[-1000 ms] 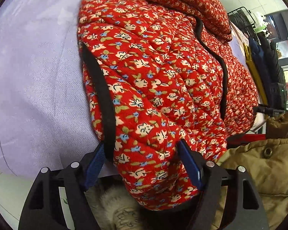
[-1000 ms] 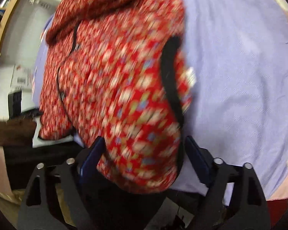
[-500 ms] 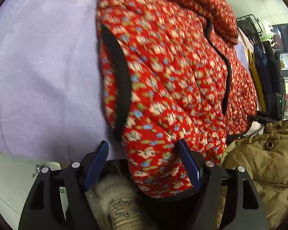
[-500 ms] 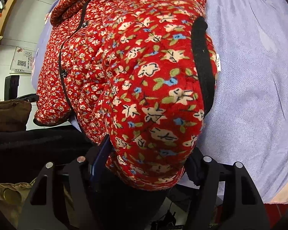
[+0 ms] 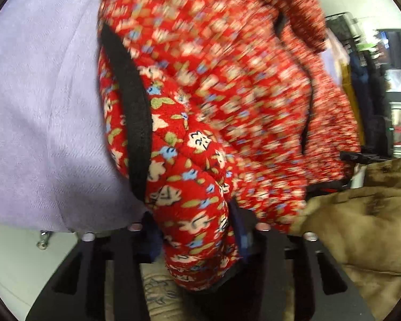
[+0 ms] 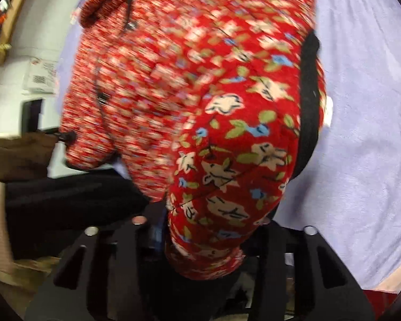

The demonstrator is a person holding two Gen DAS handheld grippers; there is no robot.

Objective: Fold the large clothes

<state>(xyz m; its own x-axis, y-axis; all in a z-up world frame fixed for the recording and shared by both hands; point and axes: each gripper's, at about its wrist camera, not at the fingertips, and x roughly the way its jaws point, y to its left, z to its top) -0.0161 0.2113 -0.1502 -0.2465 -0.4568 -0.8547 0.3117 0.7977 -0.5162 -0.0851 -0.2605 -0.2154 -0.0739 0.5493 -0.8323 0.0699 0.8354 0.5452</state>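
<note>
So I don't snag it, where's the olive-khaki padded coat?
Left wrist view, lower right: the olive-khaki padded coat lies beside the red floral quilted jacket.

You get even, bright indoor light in both views, without harsh glare. The far part of the red jacket (image 5: 227, 67) smears with motion blur; its near fold stays sharp. The lilac sheet (image 5: 40, 107) shows a soft shadow beside it. Fisheye bending and dark corners ring each frame.

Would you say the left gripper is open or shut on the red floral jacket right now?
Shut: the left gripper pinches a bunched fold of the red floral jacket between its fingers.
</note>
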